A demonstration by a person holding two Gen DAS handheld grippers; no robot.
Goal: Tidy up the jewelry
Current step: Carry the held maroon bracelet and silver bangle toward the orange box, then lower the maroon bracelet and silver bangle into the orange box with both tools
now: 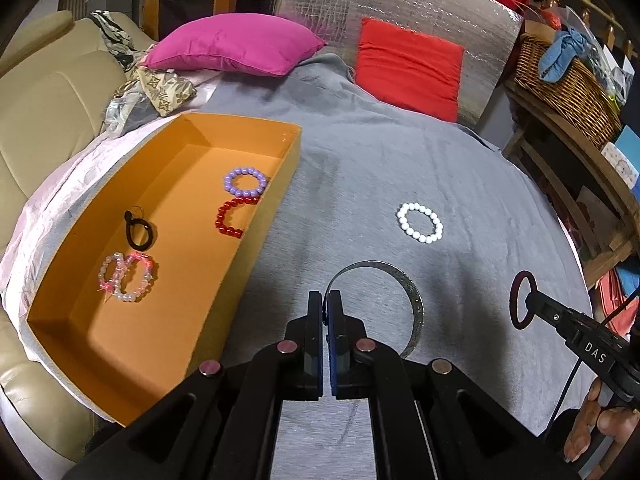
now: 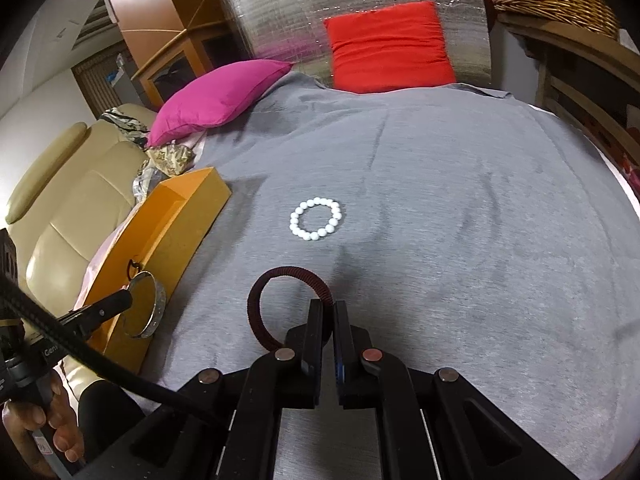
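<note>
The left gripper (image 1: 327, 300) is clamped on a silver metal bangle (image 1: 416, 308), held just beside the orange box (image 1: 256, 232) — its near wall, seen from the right wrist. The right gripper (image 2: 329, 308) has its fingers pinched on a dark maroon cord bracelet (image 2: 256, 312) above the grey blanket (image 2: 460, 220). Out on that blanket a white bead bracelet (image 2: 316, 219) lies alone, well apart from the box. Inside the box (from the far end) rest a purple bead bracelet (image 1: 245, 181), a red bead bracelet (image 1: 228, 220), a black hair tie (image 1: 140, 232) and pale pink bead bracelets (image 1: 126, 278). A magenta cushion (image 1: 236, 44) and a red cushion (image 1: 408, 68) sit beyond.
</note>
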